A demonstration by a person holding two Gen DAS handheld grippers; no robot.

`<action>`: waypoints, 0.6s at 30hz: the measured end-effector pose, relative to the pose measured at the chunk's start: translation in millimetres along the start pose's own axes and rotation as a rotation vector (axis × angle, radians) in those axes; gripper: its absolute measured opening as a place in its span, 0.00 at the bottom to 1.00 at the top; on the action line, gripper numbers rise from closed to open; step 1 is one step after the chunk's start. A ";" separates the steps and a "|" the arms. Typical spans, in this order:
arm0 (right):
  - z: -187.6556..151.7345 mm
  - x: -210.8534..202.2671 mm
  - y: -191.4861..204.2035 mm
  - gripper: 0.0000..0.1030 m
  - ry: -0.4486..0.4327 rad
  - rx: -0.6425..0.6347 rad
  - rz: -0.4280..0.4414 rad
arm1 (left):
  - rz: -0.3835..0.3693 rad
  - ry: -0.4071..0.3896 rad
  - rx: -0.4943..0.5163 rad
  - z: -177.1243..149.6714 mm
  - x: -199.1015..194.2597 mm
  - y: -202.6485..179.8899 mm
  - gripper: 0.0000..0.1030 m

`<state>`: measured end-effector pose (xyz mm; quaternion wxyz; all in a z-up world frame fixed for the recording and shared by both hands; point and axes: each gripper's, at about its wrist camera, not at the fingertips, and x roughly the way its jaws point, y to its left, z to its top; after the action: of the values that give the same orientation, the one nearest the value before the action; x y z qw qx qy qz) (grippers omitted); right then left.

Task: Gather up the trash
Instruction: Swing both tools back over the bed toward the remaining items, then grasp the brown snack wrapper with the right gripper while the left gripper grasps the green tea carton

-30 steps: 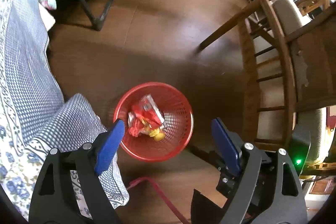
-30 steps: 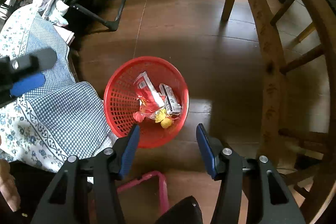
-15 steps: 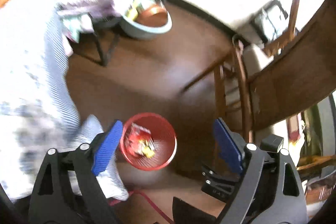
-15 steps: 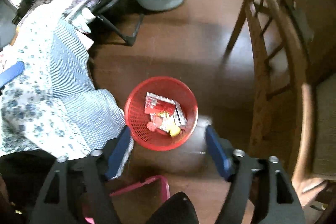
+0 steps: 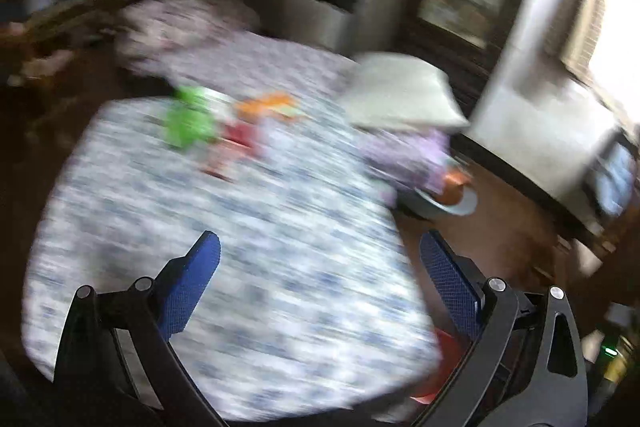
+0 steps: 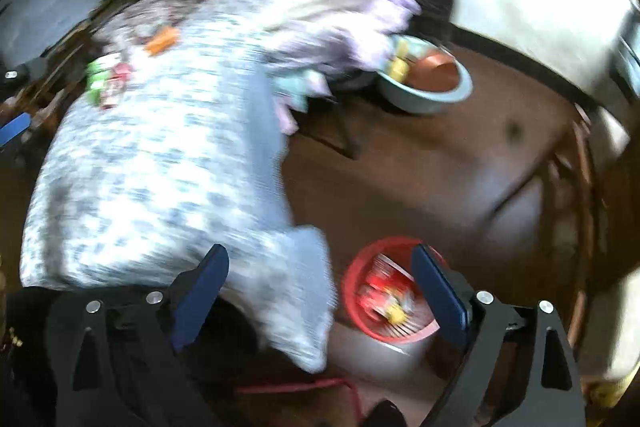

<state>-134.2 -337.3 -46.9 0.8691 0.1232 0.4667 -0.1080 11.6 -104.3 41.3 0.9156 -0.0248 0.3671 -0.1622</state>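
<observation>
Your left claw (image 5: 320, 275) stands wide and empty, its jaws having just been opening, over the bed (image 5: 256, 267), where green, orange and red wrappers (image 5: 224, 127) lie blurred at the far side, evidently the next pickup. Your right claw (image 6: 320, 283), likewise just opened and empty, hangs above the red basket (image 6: 362, 319) on the floor, which already holds wrappers.

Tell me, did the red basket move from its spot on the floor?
No. The red basket sits beside the hanging corner of the blue-and-white cloth as before; only the cameras swung up.
</observation>
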 end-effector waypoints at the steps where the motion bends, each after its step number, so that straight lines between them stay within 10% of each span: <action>1: 8.9 0.7 21.2 0.91 -0.009 -0.031 0.026 | 0.061 -0.014 -0.009 7.4 -0.8 18.9 0.93; 18: 91.5 57.9 211.9 0.93 -0.089 -0.218 0.182 | 0.258 -0.027 -0.232 37.9 44.8 167.4 0.93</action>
<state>33.0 -169.8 -22.5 0.9033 0.0648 0.4237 0.0172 114.4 37.2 11.7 0.9247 -0.0851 0.3712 0.0004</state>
